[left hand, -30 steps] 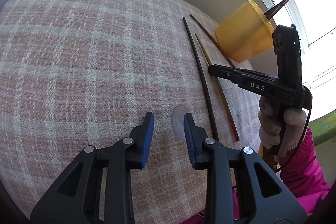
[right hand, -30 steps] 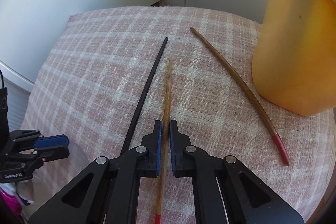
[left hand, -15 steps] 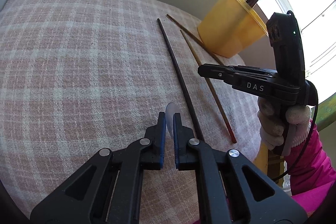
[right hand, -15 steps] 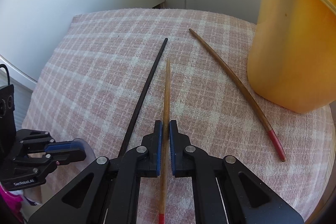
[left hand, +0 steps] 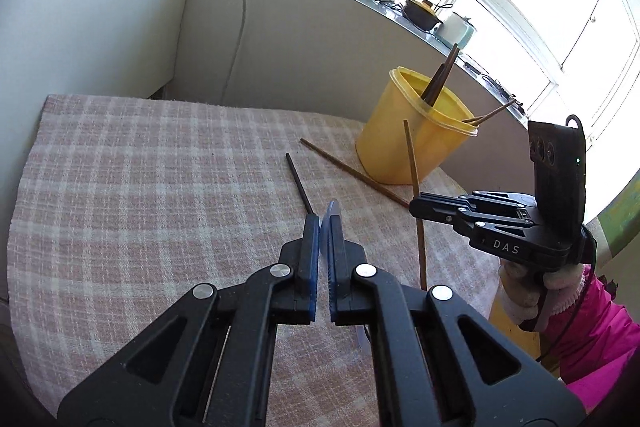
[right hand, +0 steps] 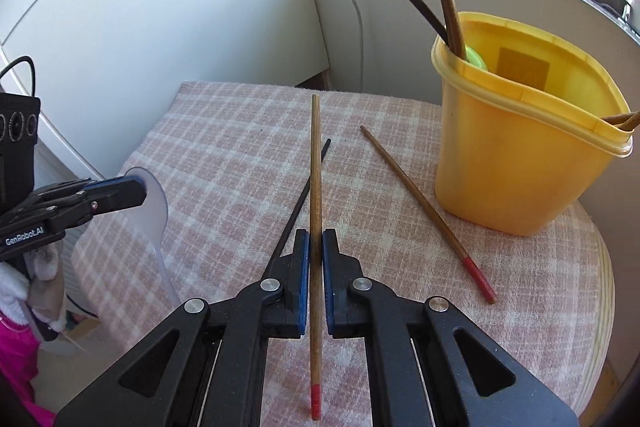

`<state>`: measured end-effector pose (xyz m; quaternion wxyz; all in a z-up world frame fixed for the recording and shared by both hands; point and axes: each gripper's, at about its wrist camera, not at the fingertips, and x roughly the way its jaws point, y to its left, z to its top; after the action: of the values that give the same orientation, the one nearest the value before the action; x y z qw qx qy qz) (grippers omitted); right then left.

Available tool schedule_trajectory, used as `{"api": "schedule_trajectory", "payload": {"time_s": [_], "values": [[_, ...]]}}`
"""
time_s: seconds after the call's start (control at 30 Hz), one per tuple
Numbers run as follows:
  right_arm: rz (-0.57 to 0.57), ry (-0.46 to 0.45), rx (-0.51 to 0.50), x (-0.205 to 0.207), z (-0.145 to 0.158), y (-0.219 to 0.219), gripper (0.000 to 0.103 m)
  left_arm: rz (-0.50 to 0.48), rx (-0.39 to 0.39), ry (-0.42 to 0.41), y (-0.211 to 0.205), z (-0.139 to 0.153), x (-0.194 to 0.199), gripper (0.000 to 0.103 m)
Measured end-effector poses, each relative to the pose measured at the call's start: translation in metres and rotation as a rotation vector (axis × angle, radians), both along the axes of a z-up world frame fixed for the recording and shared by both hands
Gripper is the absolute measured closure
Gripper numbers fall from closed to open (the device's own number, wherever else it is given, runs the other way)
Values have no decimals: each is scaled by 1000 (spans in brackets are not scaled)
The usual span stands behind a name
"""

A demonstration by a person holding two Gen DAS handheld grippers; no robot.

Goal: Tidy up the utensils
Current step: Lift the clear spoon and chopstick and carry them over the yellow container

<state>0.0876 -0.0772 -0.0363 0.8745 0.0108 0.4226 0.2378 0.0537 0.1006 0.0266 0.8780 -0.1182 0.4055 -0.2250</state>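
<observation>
Right claw (right hand: 316,259) up close, jaws pinched tight on a wooden chopstick (right hand: 315,187), gripped around its middle, red tip hanging back under the claw, plain end poking forward, and it looks clear of the cloth (right hand: 224,167). Over on the other side, the left claw (left hand: 324,227) is clamped on a clear plastic spoon (right hand: 154,203); the bowl sticks out past the pads and the handle trails down behind. Just left of the right claw's tips a black chopstick (right hand: 304,191) lies flat on the cloth, running ahead and crossing under the held one. Ahead and to the right lies a second red-tipped chopstick (right hand: 428,215), flat, its far end near the foot of the tub (right hand: 520,163). The yellow tub stands further out to the right, upright, with several sticks already leaning inside and something green at the bottom. So both claws are loaded, and I'd call this the carry stage: pickups made, drop-off still to come. Next up, the right claw needs to swing forward and right, get over the rim, tip the stick so one end points down into the opening, then let go without knocking the leaning sticks. The spoon calls for the same trip from the left. Two chopsticks still wait on the cloth.
</observation>
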Motion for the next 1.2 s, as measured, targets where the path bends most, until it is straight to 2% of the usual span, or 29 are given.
{"api": "schedule_trajectory", "payload": {"time_s": [0.27,0.7,1.0,1.2], "values": [[-43,-142,21,-17,34,-21,98,-10,-11,-98,-10,34,15,102],[-130,-274,78,-26,78,-65,98,-51,-22,-229,-55,83,45,102],[-188,-361,114,-29,112,-96,98,-21,33,-315,-78,103,70,102],[-222,-414,124,-26,132,-110,98,5,27,-340,-86,114,91,102]]}}
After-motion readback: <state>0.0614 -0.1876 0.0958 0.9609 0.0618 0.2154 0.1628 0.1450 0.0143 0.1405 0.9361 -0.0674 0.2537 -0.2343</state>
